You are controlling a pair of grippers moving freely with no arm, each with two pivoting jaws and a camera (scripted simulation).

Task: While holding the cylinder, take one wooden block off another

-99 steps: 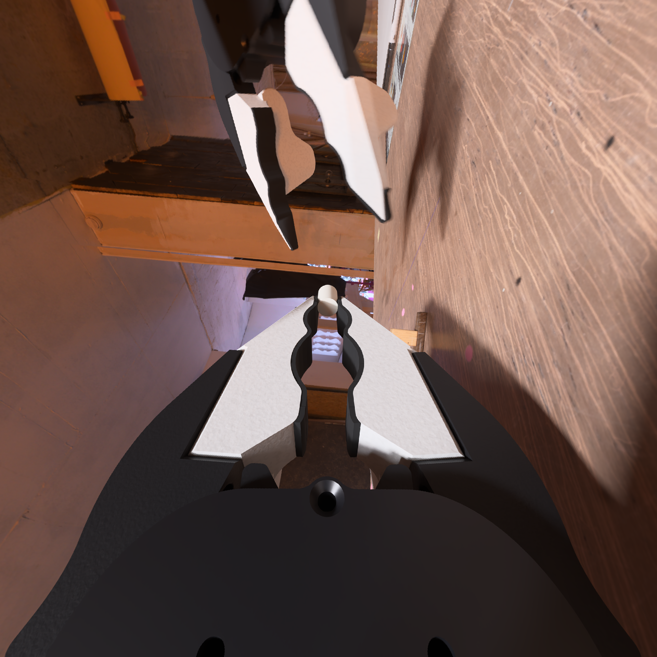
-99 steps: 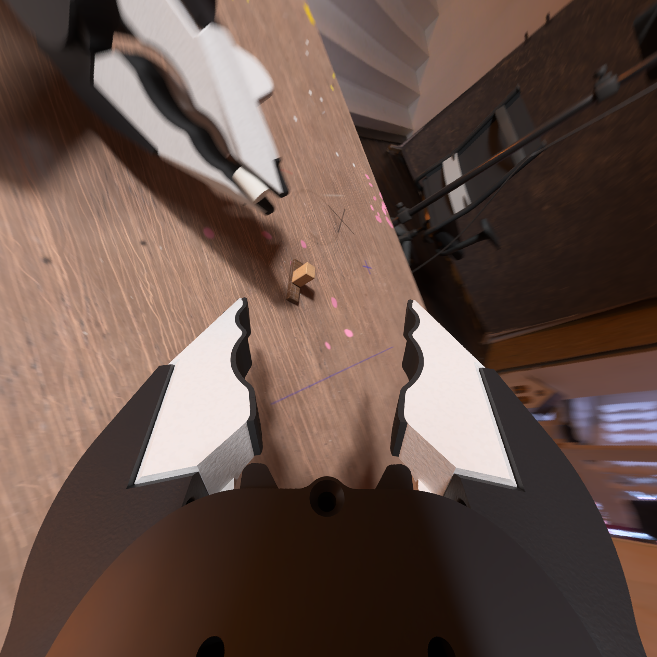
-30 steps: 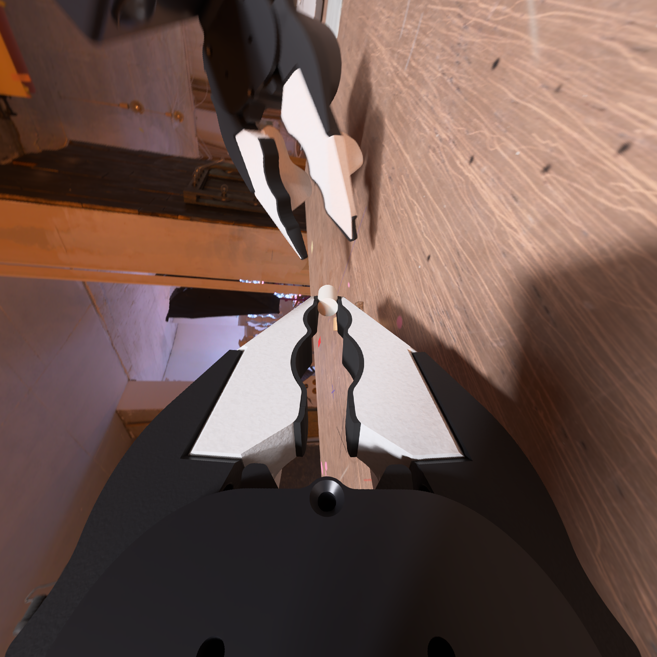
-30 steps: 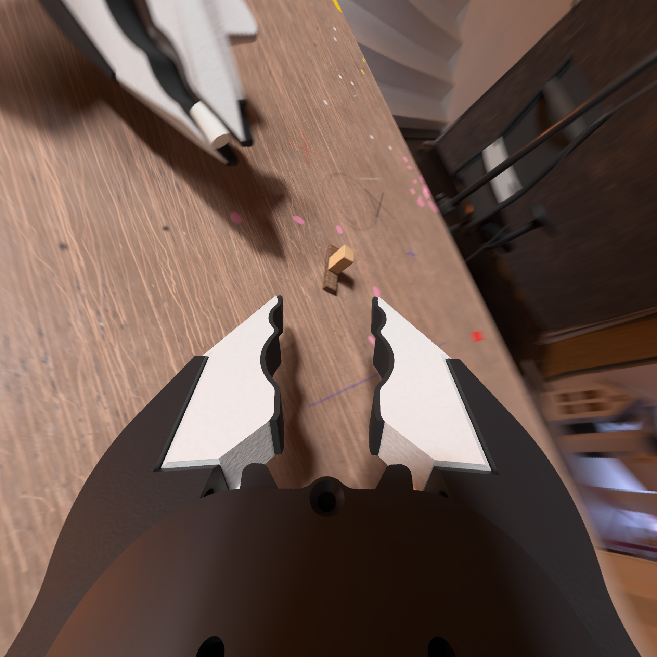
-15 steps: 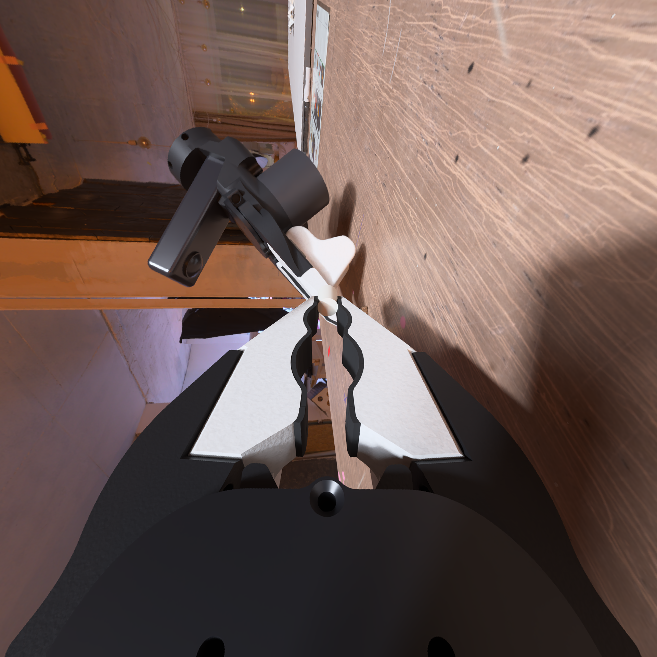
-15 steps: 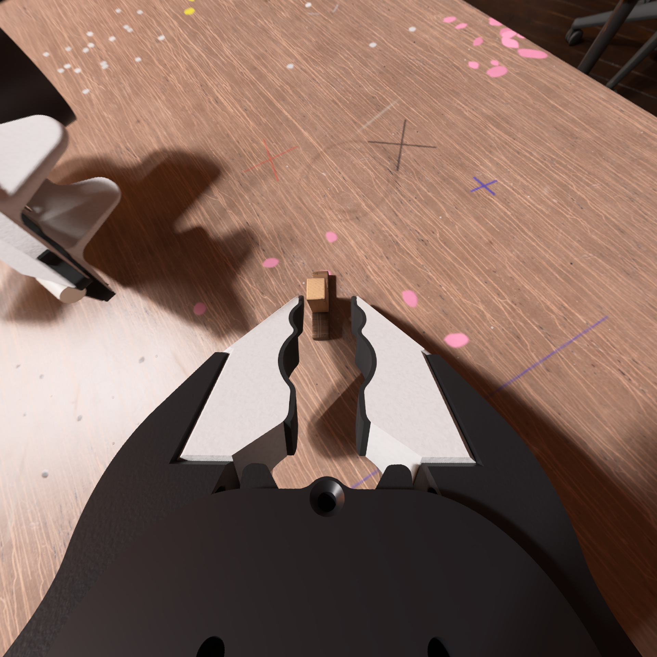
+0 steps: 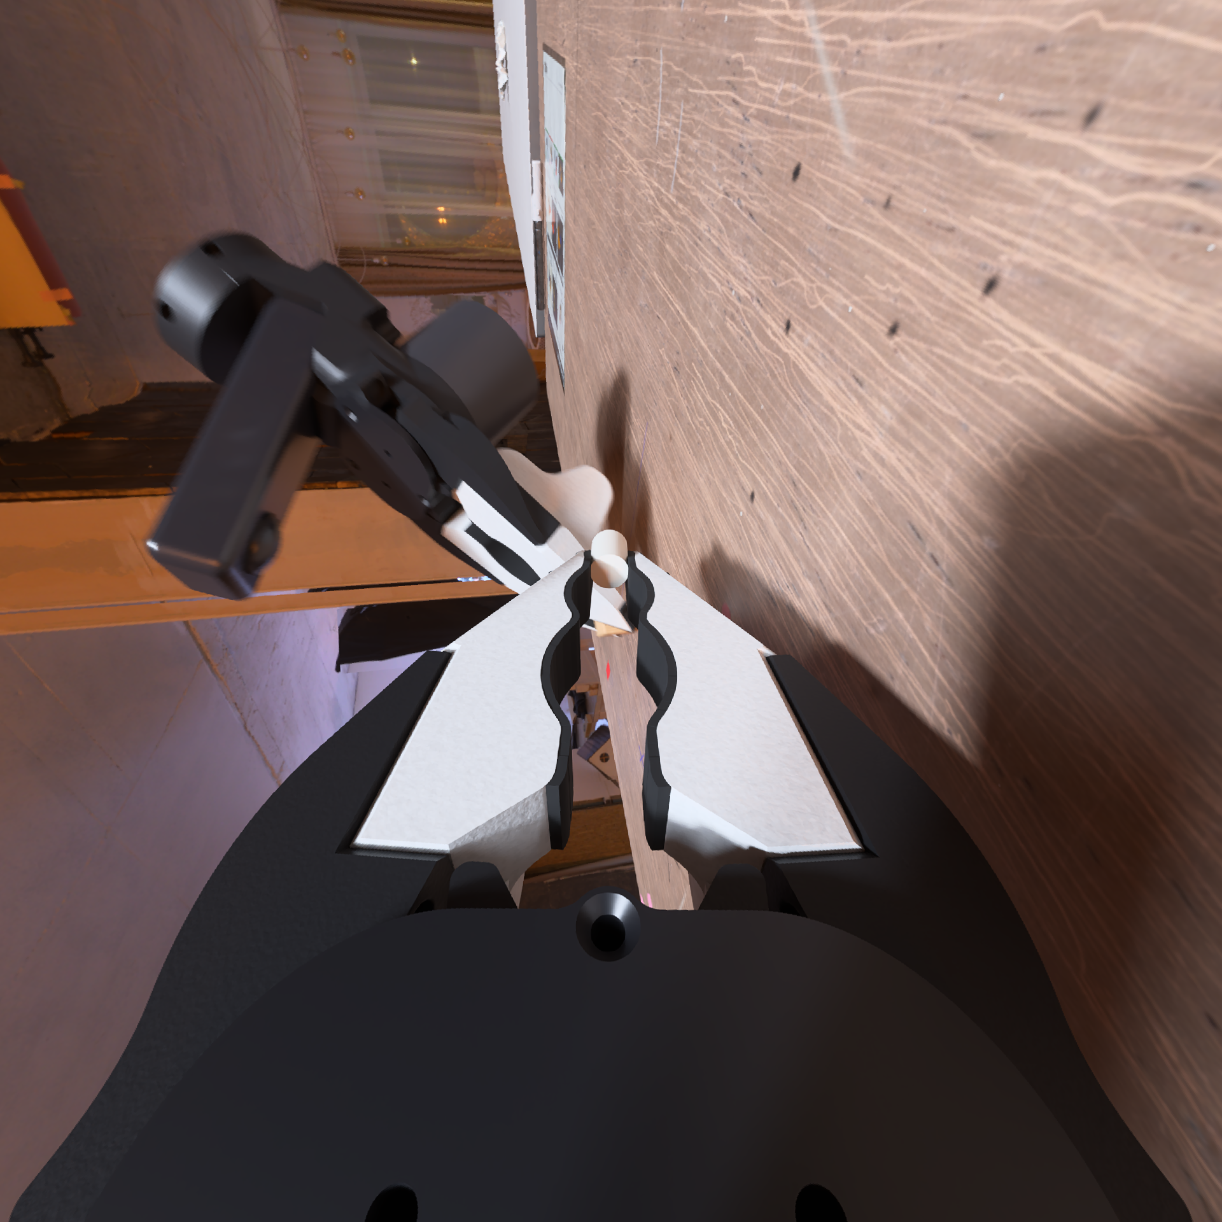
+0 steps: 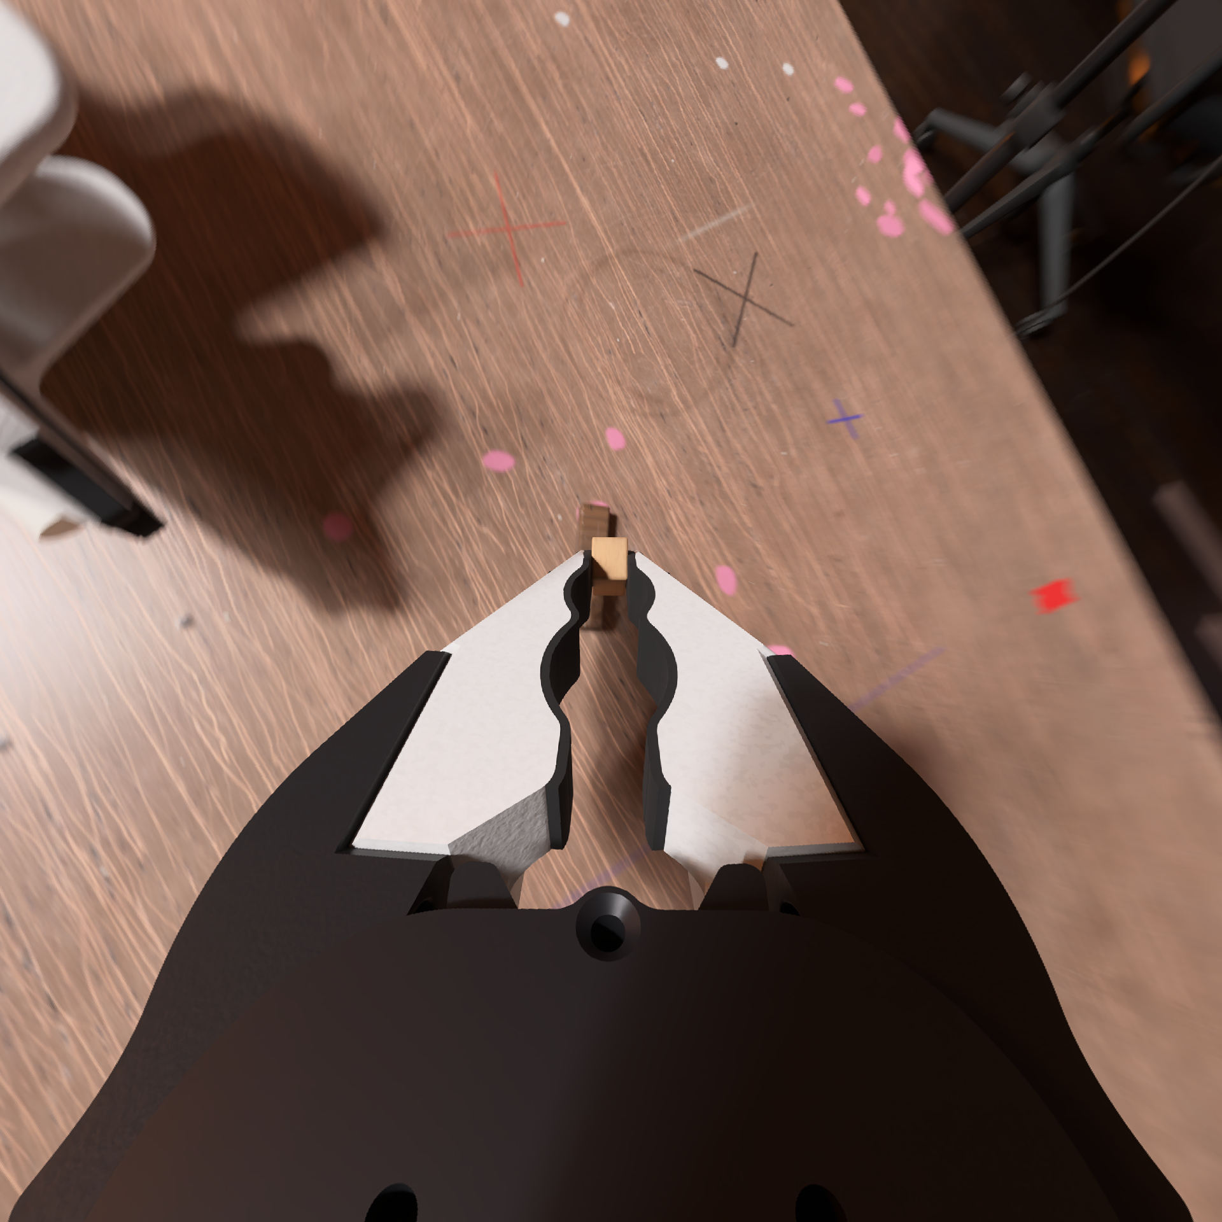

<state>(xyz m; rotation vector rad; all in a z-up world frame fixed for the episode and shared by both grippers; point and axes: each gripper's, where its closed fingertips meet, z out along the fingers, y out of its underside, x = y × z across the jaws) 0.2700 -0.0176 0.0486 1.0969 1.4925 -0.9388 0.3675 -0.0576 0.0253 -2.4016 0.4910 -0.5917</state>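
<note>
Since half a second ago the right gripper (image 8: pixel 608 569) has narrowed its jaws from a loose straddle to contact with the light upper block (image 8: pixel 609 562), which sits on the darker lower block (image 8: pixel 597 522) on the worktop (image 8: pixel 859 529). Left gripper (image 7: pixel 609 570): jaws nearly shut, pinching the pale cylinder (image 7: pixel 609 562) at the tips, raised off the worktop beside the right gripper; unchanged.

Step in hand: grasp of upper block, apparently just made. Next move: straight lift clear of the lower block, without dragging it; cylinder grip maintained.
</note>
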